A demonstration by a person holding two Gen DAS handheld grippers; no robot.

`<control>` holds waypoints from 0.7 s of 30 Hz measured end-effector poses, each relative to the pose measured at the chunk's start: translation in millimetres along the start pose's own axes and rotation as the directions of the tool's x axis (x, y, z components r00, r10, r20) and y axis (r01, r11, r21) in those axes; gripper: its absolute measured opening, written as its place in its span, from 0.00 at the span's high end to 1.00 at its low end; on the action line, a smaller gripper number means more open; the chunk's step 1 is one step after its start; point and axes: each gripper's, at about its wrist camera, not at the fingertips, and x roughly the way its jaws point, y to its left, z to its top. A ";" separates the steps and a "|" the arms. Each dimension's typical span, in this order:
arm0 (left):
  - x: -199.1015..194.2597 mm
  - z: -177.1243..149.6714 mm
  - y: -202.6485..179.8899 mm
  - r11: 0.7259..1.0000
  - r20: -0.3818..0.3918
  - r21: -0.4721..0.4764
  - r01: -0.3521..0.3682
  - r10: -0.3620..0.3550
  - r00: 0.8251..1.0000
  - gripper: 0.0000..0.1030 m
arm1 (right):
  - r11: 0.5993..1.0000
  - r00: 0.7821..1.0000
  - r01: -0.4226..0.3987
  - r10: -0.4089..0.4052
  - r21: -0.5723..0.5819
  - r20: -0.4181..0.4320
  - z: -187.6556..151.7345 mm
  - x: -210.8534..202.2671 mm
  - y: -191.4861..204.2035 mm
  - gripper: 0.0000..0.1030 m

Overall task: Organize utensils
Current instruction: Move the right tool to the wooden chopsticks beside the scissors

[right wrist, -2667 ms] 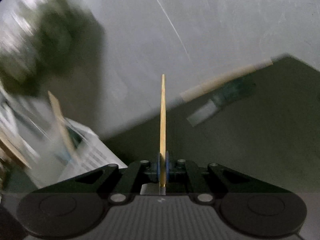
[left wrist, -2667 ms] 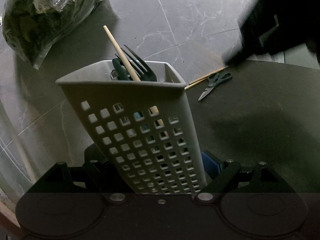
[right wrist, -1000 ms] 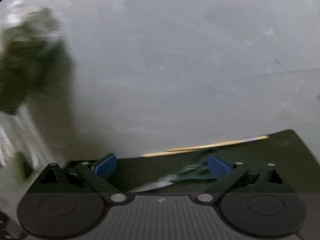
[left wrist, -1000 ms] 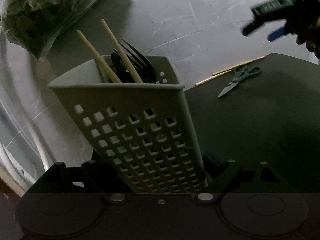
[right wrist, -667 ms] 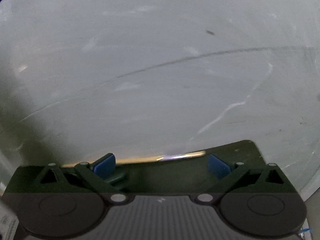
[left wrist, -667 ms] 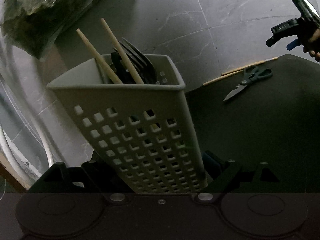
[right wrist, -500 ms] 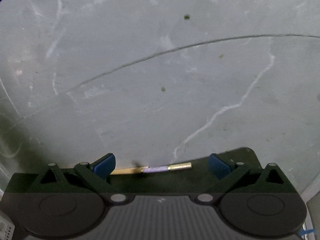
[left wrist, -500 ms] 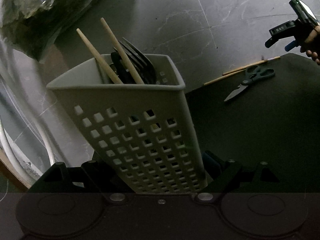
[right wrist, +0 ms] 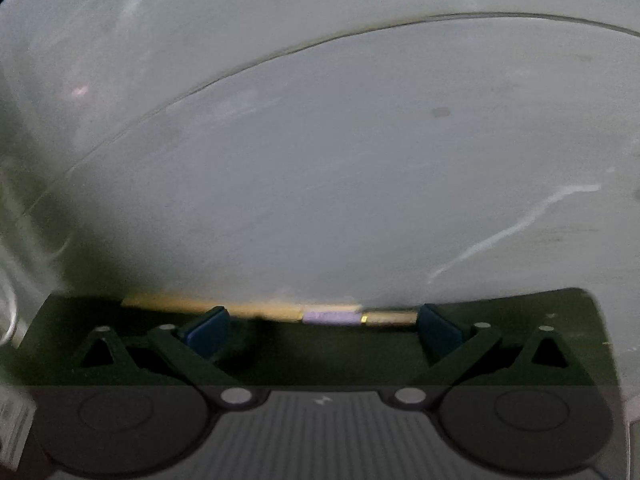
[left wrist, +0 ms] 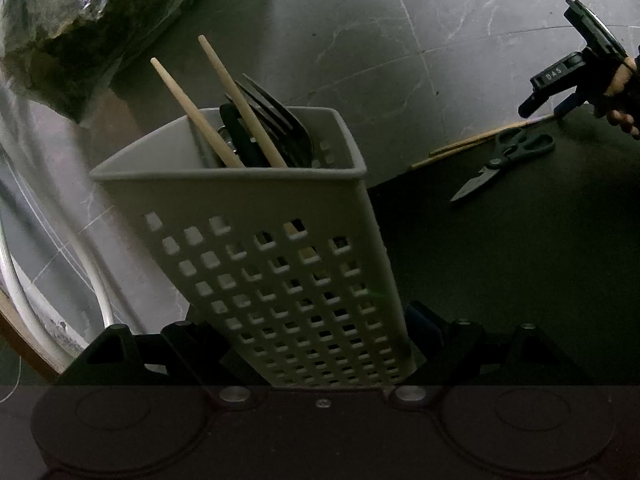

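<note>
My left tongs (left wrist: 320,354) reach around the foot of the grey perforated utensil holder (left wrist: 256,240), one finger on either flank of it. The jaws have just been easing apart, with the holder between them; the pads are mostly hidden behind its lower walls, so I cannot tell if they press on it. The holder leans away from me and to the left, near the left edge of the dark table (left wrist: 500,272). Inside it stand two pale wooden chopsticks (left wrist: 236,98), slanting up to the left, and a dark fork (left wrist: 280,120) with other dark utensils that I cannot make out.

Well beyond the holder, toward the far right of the table, lie green-handled scissors (left wrist: 504,160), blades shut and pointing toward me. Just behind them two more chopsticks (left wrist: 472,142) lie side by side along the table's far edge.

My right tongs (right wrist: 322,330) stand wide apart over that same edge, nothing clamped. One chopstick (right wrist: 332,316) lies crosswise just ahead of the blue pads (right wrist: 208,328), its lilac band and gold tip toward the right pad; whether that tip touches the pad I cannot tell. From the left camera I see these tongs (left wrist: 548,100) held in my hand (left wrist: 624,100) above the far ends of the chopsticks.

A crumpled plastic bag (left wrist: 88,20) lies on the tiled floor (left wrist: 400,40) to the far left
</note>
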 end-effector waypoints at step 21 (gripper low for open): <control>1.3 0.3 2.3 1.000 0.006 0.001 0.016 -0.016 1.000 0.12 | 0.996 0.997 -0.048 0.044 -0.079 -0.063 1.4 5.7 16.0 0.00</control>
